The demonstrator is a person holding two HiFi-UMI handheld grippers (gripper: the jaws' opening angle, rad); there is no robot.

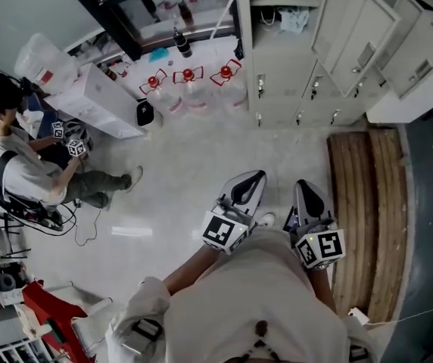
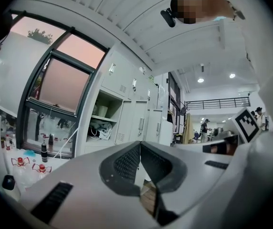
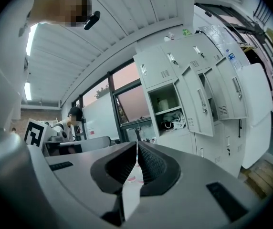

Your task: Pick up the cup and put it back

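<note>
The person's own torso (image 1: 254, 308) is covering the hands behind the left gripper (image 1: 253, 178) and the right gripper (image 1: 304, 187). The lockers (image 1: 353, 44) are running off the top edge. In the left gripper view, distant figures (image 2: 204, 128) are showing too small to make out, as is the bundle (image 2: 98, 129) on the open shelf (image 2: 105, 119).

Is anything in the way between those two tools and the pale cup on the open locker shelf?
Nothing visible. Bare floor lies between the left tool and right tool, both shut and empty, and the lockers. The cup sits on an open shelf; water jugs stand off left, a wooden pallet right.
</note>
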